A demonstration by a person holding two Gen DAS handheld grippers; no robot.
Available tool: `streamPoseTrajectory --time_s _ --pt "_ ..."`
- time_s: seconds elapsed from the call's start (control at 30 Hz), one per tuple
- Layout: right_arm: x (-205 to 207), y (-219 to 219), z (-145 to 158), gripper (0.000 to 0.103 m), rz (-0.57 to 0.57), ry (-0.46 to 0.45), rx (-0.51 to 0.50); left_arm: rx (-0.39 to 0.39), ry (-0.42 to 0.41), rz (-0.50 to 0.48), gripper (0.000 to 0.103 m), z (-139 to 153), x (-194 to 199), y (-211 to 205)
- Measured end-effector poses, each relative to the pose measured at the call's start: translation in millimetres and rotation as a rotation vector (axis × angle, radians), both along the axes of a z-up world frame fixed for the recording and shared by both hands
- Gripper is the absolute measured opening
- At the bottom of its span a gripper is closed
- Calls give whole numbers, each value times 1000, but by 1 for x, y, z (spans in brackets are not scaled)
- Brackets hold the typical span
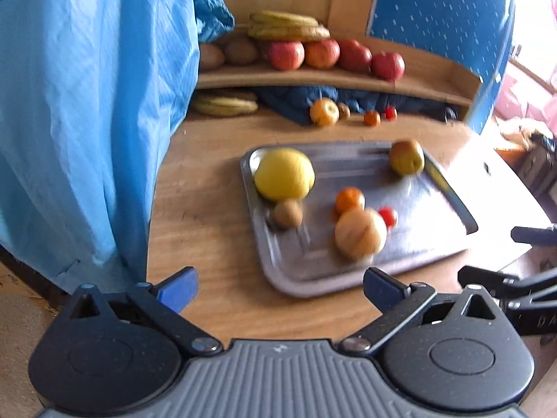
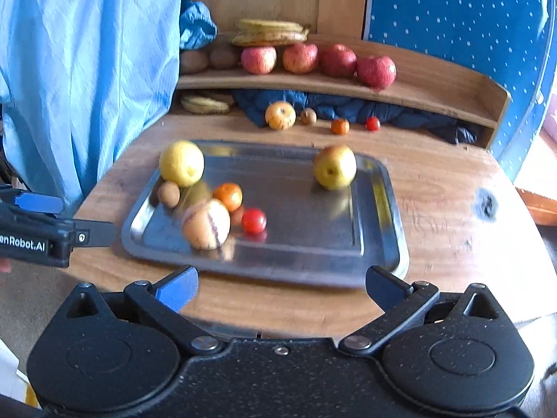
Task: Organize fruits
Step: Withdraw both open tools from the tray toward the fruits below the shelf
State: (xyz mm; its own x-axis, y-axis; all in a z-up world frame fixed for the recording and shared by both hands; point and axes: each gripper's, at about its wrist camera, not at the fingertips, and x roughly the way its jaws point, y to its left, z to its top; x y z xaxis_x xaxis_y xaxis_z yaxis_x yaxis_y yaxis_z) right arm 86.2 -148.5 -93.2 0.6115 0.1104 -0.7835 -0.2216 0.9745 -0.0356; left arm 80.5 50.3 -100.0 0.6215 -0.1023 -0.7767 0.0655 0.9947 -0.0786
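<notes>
A steel tray [image 1: 410, 244] [image 2: 313, 244] lies on the wooden table. On it sit a large yellow fruit [image 1: 283, 173] [image 2: 181, 163], a kiwi [image 1: 287, 213] [image 2: 169, 193], a tangerine [image 1: 350, 199] [image 2: 228, 195], a pale striped round fruit [image 1: 360, 232] [image 2: 206, 223], a cherry tomato [image 1: 388, 216] [image 2: 254, 220] and a yellow-green apple [image 1: 406, 157] [image 2: 335, 166]. My left gripper [image 1: 280, 287] hangs open before the tray's near edge, empty. My right gripper [image 2: 282, 287] is open and empty too, just short of the tray.
Behind the tray lie an apple [image 2: 280, 115], a kiwi [image 2: 308, 116], a tangerine [image 2: 340, 126] and a cherry tomato [image 2: 373, 123]. A wooden shelf [image 2: 435, 92] carries red apples [image 2: 299, 57], bananas [image 2: 269, 31] and kiwis. A light blue sleeve [image 1: 87, 122] fills the left.
</notes>
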Motion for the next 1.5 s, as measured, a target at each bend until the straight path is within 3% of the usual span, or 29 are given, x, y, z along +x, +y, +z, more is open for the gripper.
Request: streamPoseTrajectory --time_s 0.33,0.53,0.87,1.13,1.5 --pt "0 -12 -15 102 -139 114 -93 90 150 -40 102 -26 4 -2" --pt "14 -18 -20 102 -175 130 -60 103 178 -16 103 -28 17 6" --pt "92 -12 -11 102 -63 21 7 63 135 97 103 -9 62 18" --pt "162 -16 -12 102 17 11 14 36 115 183 102 -1 119 11" --pt "212 -38 -21 102 22 23 17 32 65 215 102 3 186 -20"
